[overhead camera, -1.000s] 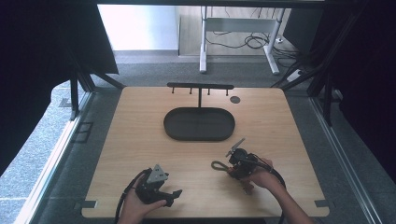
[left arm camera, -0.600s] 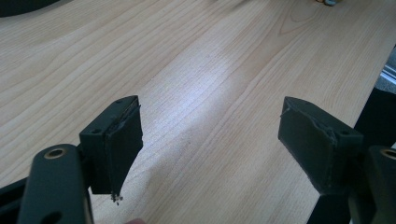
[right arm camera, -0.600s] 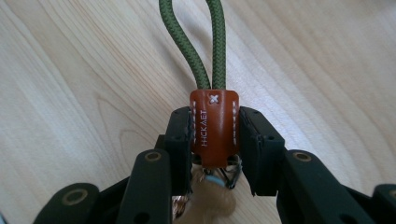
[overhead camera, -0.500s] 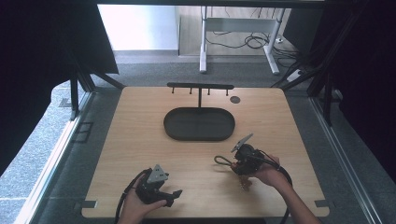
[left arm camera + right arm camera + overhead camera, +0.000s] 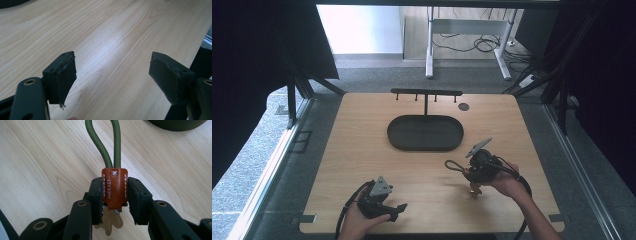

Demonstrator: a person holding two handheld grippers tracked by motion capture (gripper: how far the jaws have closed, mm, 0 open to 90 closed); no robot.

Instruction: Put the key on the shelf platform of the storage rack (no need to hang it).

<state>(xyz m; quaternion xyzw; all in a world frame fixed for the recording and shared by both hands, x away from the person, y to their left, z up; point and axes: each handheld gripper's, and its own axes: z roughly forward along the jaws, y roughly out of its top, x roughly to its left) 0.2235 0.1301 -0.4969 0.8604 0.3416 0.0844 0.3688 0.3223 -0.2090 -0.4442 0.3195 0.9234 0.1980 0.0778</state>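
A keychain with an orange leather tab (image 5: 115,187) and a green rope loop (image 5: 107,142) is clamped between the jaws of my right gripper (image 5: 115,196). A pale key charm (image 5: 110,223) hangs under the tab. In the high view my right gripper (image 5: 468,173) is at the table's right front, above the wood, with the rope loop (image 5: 452,165) pointing left and the charm (image 5: 473,191) dangling. My left gripper (image 5: 398,210) rests near the front edge, held by a hand. Its jaws (image 5: 112,75) stand wide apart over bare wood, nothing between them.
A dark oval tray (image 5: 396,136) lies at the table's middle. Behind it stands a black T-shaped rack (image 5: 426,93) with several small hooks. A small round disc (image 5: 463,106) sits at the back right. The wooden table (image 5: 362,155) has open surface on the left.
My right gripper has drifted a little to the right and away from the person, carrying the keychain. The left gripper has stayed put.
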